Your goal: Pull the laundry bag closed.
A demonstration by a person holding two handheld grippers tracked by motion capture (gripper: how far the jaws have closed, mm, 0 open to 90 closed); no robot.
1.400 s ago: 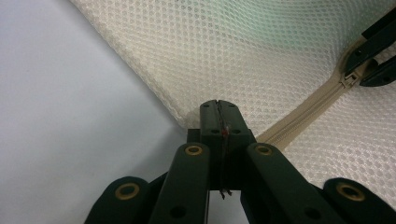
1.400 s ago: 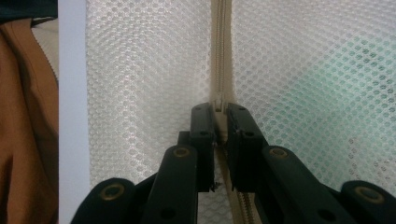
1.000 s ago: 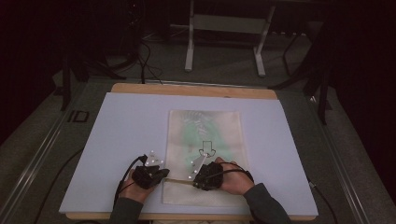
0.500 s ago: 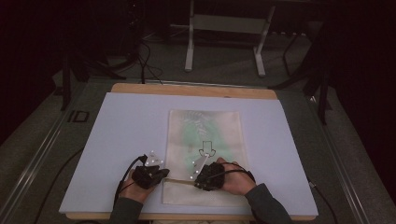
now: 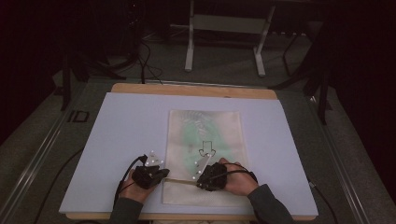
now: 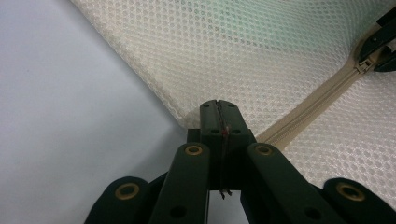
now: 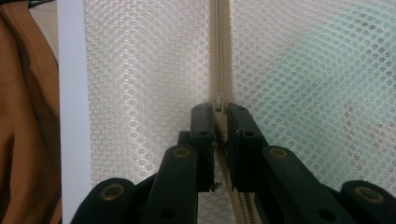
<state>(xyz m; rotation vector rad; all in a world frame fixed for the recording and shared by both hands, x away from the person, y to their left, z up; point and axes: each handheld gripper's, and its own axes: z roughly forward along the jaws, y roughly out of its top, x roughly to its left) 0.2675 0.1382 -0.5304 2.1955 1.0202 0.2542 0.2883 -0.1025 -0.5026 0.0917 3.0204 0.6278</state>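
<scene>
A white mesh bag lies flat on the pale table mat, with something green inside it. A beige zipper runs across the bag near its front end. My left gripper is shut on the bag's left edge where the zipper tape ends. My right gripper is shut on the zipper pull, jaws on either side of the zipper line. In the left gripper view the right gripper sits at the slider, farther along the zipper.
The mat's front edge lies close beside the bag in the right gripper view. Bare mat spreads to the left and right of the bag. A metal stand and cables are on the floor beyond the table.
</scene>
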